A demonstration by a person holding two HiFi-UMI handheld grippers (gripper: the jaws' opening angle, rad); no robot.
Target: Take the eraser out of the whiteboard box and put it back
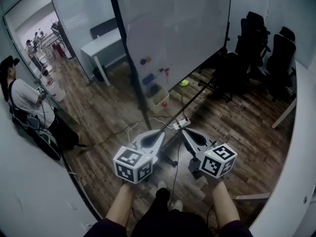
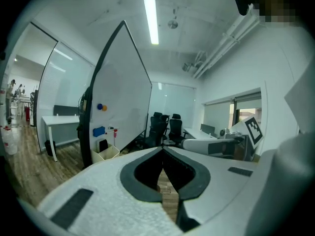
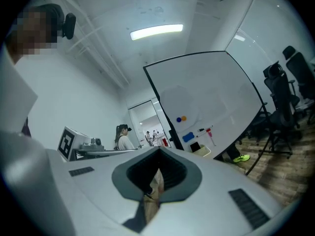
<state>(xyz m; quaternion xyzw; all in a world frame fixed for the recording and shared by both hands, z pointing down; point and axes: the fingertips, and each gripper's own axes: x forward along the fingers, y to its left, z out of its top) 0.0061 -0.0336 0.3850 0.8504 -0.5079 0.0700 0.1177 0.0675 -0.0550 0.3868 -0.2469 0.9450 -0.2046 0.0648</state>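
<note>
Both claws were held out in front of the person, well apart from the whiteboard (image 1: 177,28) and pointing roughly toward it. The left claw (image 2: 162,150) had its jaws together at the tips with nothing between them, and the right claw (image 3: 158,152) was likewise closed and empty.

The whiteboard box (image 2: 110,154), a pale open tub, sat low at the foot of the board. A dark thing (image 2: 102,144) stood upright in it, probably the eraser, though it was too small to be sure. A blue block (image 2: 99,131) clung to the board just above, and it could also have been taken for the eraser. Judged from this, the task had not yet begun: nothing had been lifted out.

Several things could go wrong from here. A power strip (image 1: 181,124) and its cable (image 1: 148,125) lay on the wooden floor (image 1: 118,107) between the person and the board, so a step forward could catch a foot. The claws would need to part before reaching in, or closed jaws would only knock the eraser over or push the light tub aside. The tub looked narrow, so a claw coming in at a slant could strike its rim and tip it. Picking the blue block instead would miss the task altogether
</note>
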